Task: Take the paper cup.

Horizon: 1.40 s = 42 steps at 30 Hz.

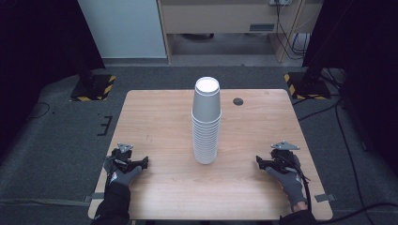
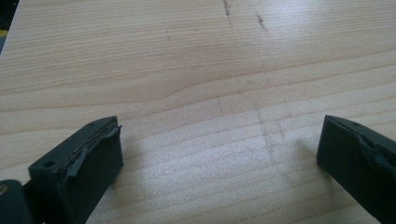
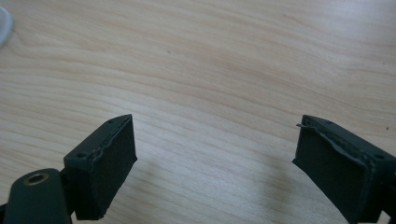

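Wooden bench (image 1: 155,117) on grey carpet; a tall stack of paper cups (image 1: 206,122), inverted, stands at centre. Left gripper (image 1: 141,163) and right gripper (image 1: 261,162) rest low near the front edge, well apart from it, fingers spread, empty. Advise gripping the top cup lightly, lifting straight.

Left gripper (image 2: 219,154) low over table (image 2: 196,65), jaws spread wide, nothing between them. Left jaw pad frayed along its inner edge. Pale wood grain beneath, a few dark scuffs near top, faint pencil-like lines between the jaws.
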Motion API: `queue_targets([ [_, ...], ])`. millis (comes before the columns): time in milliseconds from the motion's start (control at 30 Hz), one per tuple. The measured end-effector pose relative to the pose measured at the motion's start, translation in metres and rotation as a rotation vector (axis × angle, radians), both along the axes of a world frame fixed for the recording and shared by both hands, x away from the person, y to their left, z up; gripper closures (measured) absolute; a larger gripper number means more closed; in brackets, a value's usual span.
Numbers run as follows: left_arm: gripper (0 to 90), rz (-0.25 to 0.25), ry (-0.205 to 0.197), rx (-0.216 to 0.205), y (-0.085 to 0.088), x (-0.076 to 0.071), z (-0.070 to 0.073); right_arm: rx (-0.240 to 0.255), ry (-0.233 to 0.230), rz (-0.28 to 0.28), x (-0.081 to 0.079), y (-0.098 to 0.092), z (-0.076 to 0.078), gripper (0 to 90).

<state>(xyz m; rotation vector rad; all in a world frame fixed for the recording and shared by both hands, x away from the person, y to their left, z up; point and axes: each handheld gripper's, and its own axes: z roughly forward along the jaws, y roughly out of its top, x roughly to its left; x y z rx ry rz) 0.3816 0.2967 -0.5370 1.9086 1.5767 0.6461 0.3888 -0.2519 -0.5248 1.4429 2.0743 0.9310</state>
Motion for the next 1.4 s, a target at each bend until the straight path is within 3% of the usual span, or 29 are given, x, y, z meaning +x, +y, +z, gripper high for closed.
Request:
queue_targets([
  [200,0.0,0.0,0.0,0.0,0.0,0.0,0.0,0.027,-0.031,0.017,-0.006,0.003,0.01,14.1],
  [700,0.0,-0.006,0.0,-0.001,0.0,0.0,0.0,0.069,-0.129,-0.009,-0.013,0.004,0.034,15.8],
  [967,0.0,-0.009,0.0,-0.001,0.001,0.001,0.0,0.123,-0.167,0.004,-0.018,0.006,0.05,15.8],
  [1400,0.0,-0.01,0.0,-0.001,0.001,0.001,0.0,0.167,-0.241,0.031,-0.024,0.011,0.075,15.6],
])
